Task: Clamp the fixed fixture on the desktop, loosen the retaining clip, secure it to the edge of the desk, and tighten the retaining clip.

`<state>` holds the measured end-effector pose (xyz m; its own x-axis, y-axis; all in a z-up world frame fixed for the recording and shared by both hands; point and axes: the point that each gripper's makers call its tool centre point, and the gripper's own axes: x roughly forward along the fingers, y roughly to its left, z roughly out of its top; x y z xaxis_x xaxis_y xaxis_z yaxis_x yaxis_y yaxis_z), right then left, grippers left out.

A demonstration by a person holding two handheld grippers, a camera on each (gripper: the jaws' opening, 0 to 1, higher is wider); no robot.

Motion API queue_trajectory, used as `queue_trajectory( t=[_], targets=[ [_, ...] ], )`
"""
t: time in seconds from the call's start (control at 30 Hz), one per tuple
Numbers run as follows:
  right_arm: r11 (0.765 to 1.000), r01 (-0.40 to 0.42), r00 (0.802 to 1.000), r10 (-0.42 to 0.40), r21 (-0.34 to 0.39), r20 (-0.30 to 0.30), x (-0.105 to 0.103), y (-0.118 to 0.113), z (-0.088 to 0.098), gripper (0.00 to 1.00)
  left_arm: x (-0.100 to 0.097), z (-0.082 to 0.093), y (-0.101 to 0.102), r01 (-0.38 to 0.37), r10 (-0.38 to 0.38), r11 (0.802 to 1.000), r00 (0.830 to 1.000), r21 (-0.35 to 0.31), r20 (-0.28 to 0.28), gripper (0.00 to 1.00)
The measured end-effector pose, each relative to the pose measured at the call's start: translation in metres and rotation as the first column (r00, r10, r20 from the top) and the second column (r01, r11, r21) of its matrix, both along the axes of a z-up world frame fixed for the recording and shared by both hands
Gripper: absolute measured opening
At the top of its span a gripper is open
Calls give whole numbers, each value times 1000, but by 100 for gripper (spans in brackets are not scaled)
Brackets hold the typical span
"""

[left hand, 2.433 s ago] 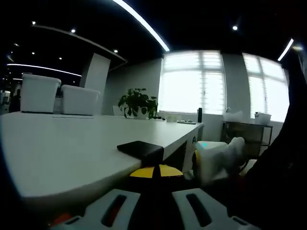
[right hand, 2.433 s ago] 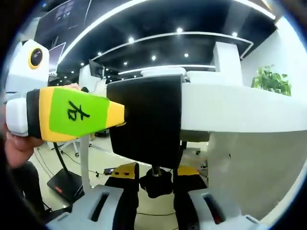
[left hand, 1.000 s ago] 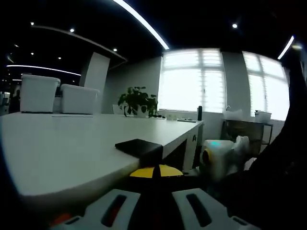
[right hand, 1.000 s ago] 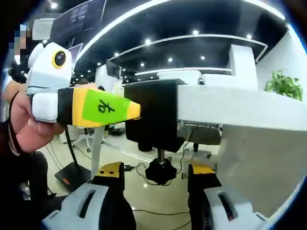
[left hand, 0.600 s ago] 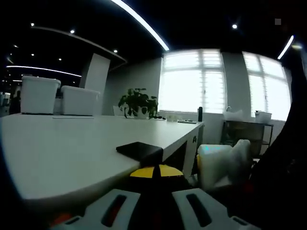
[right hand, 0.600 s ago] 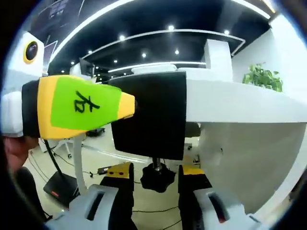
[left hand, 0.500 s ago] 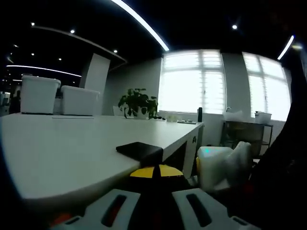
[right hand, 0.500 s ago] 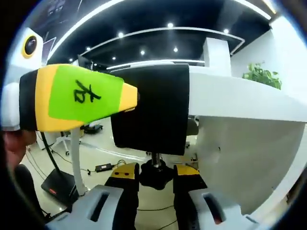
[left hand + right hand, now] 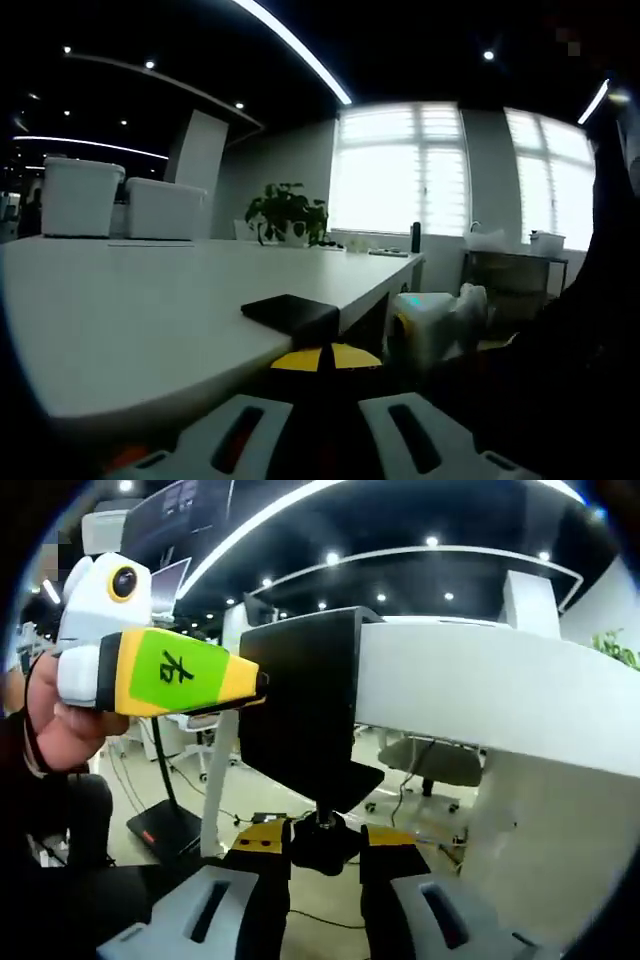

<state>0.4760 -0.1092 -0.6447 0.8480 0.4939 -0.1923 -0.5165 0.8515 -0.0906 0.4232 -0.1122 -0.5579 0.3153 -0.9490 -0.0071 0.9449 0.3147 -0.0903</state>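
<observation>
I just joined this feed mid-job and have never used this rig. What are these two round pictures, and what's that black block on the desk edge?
Each picture comes from a camera riding on a handheld two-jaw gripper. The left gripper view looks across the white desk; its jaws close on the black clamp fixture at the desk's edge. The right gripper view looks from beside and below: the right gripper has its yellow-tipped jaws around the black knob under the fixture. The green-and-yellow left gripper, held in a person's hand, touches the fixture's side.
</observation>
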Motion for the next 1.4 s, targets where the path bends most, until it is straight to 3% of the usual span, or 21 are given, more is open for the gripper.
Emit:
queue_trajectory(
  t=[0.27, 0.5, 0.6, 0.7, 0.8, 0.87, 0.93, 1.03, 1.13, 1.2, 1.23, 1.3, 1.4],
  targets=[
    [982, -190, 982, 190, 0, 1, -5, 8, 1, 25, -3, -1, -3, 13, -13, 1000, 1000, 6, 1, 3],
    [978, -211, 978, 211, -2, 1, -8, 13, 3, 25, -3, -3, -5, 20, -20, 1000, 1000, 8, 1, 3],
    [988, -150, 988, 150, -29, 20, -9, 9, 4, 26, -4, -3, -5, 20, -20, 1000, 1000, 13, 2, 3],
    [998, -26, 998, 29, -58, 53, -10, 1, 7, 31, -4, -3, -5, 15, -15, 1000, 1000, 12, -4, 3],
    [997, 78, 996, -78, 8, 29, -16, 3, 6, 36, -4, -2, -4, 6, -6, 1000, 1000, 9, 3, 3],
    [980, 154, 988, -152, 126, -30, -18, 9, 7, 49, -4, -3, -2, 2, -2, 1000, 1000, 7, 0, 3],
    [967, 234, 972, -232, 100, -34, -17, 7, 5, 57, -5, -2, 0, -4, 4, 1000, 1000, 5, -2, 3],
    [942, 311, 950, -304, 127, -78, -11, 6, 4, 57, -3, 2, 3, -11, 10, 1000, 1000, -9, -4, 3],
    [926, 368, 929, -364, 80, -60, -6, -1, 3, 55, -2, 2, 3, -10, 10, 1000, 1000, -16, -7, 3],
    [905, 416, 909, -410, 87, -81, -4, -5, -1, 47, -2, 2, 2, -8, 8, 1000, 1000, -14, -8, 3],
    [910, 407, 912, -401, 79, -80, -4, -2, -2, 38, -2, 2, 3, -7, 6, 1000, 1000, -13, -7, 3],
    [897, 437, 899, -435, 60, -43, -3, -8, 3, 27, 0, 2, 3, -6, 6, 1000, 1000, -14, -7, 3],
    [901, 432, 901, -431, 29, -43, -2, -10, 2, 24, 0, 2, 2, -4, 4, 1000, 1000, -18, -9, 3]
  ],
)
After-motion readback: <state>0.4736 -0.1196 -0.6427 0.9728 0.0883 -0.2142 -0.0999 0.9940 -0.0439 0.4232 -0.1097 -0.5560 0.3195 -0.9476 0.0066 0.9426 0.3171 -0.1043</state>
